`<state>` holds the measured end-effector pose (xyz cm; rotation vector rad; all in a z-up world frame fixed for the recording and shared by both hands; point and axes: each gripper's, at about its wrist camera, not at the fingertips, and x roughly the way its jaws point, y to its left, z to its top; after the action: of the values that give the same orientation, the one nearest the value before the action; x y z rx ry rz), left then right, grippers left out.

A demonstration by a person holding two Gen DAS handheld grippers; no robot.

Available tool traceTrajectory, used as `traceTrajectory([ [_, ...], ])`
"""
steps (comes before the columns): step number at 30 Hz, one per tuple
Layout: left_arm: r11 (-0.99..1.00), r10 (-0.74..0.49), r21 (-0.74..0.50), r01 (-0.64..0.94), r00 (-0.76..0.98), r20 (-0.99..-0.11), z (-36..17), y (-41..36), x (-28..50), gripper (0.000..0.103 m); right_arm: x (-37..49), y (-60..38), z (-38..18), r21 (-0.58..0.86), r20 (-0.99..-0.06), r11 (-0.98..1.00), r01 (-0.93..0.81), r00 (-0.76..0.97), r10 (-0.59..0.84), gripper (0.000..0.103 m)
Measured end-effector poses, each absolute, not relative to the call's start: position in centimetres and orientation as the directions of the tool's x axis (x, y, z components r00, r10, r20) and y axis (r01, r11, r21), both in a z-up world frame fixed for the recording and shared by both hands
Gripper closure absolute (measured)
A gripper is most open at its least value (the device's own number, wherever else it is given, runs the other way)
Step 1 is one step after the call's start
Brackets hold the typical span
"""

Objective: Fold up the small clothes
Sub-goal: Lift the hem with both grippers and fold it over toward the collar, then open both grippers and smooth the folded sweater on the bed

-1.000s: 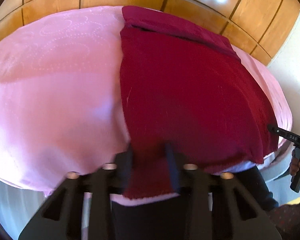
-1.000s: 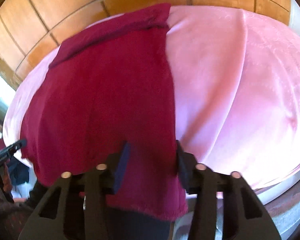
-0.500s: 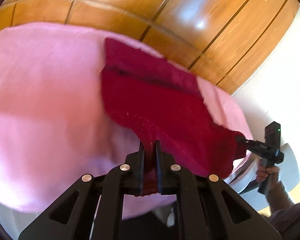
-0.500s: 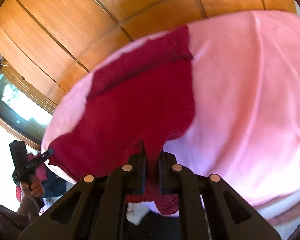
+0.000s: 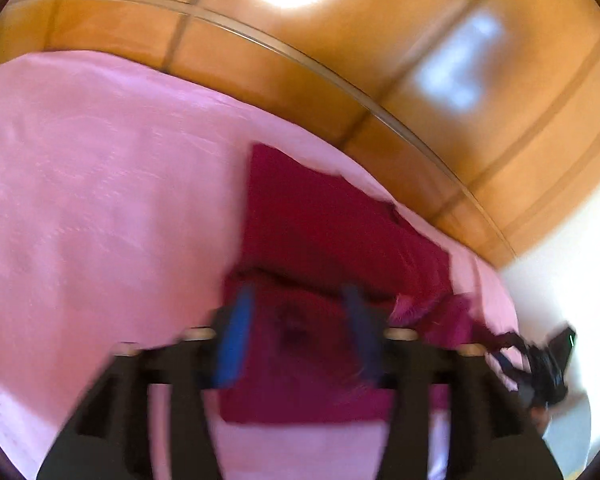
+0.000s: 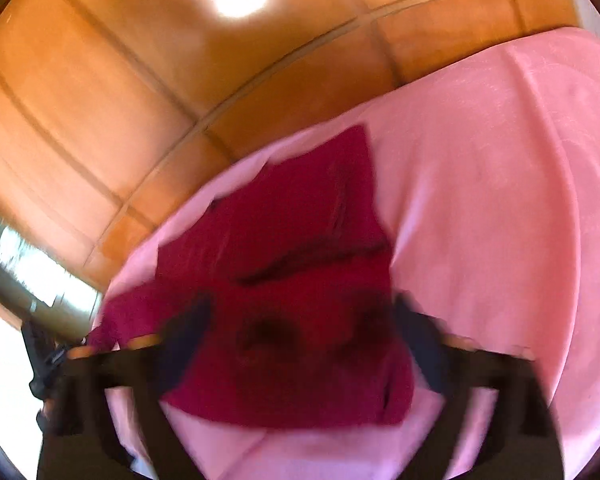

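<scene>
On pink bedcover point(image 5: 100, 200): maroon garment point(image 5: 320, 232), folded over, at six o'clock; left gripper point(image 5: 296, 332) and right gripper point(image 6: 300, 340) jaws just opened, spread, pinching nothing.

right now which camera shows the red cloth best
The right wrist view: the red cloth fills the middle, with its folded-over edge and near hem visible, blurred. The left wrist view shows the same cloth blurrier, its near part partly behind the fingers.
</scene>
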<state>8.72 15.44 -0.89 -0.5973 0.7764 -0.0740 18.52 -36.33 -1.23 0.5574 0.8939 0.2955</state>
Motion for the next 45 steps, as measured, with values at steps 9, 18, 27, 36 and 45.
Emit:
traceTrajectory([
  [9, 0.873, -0.303, -0.477, -0.105, 0.650, -0.697, -5.9, 16.2, 5.7, 0.045, 13.6, -37.8, -4.8, 0.513, -0.723, 0.858, 0.001, 0.539, 0.432, 0.007],
  [18, 0.921, -0.286, -0.388, -0.039, 0.607, -0.741, -8.1, 12.0, 6.5, 0.086, 13.5, -35.1, -7.1, 0.468, -0.739, 0.882, -0.050, 0.525, 0.422, 0.077],
  [27, 0.910, -0.316, -0.414, -0.024, 0.606, -0.730, -7.2, 12.7, 2.0, 0.091, 9.1, -34.9, -3.0, 0.419, -0.734, 0.896, -0.148, 0.526, 0.430, 0.086],
  [36, 0.901, -0.354, -0.434, -0.015, 0.552, -0.755, -7.8, 11.4, -6.1, 0.091, 3.4, -35.7, -5.8, 0.409, -0.820, 0.907, -0.101, 0.396, 0.414, 0.086],
  [45, 0.957, -0.198, -0.288, -0.044, 0.627, -0.753, -5.4, 11.9, -3.1, 0.065, 4.8, -37.4, -4.3, 0.381, -0.813, 0.924, -0.025, 0.468, 0.347, 0.041],
])
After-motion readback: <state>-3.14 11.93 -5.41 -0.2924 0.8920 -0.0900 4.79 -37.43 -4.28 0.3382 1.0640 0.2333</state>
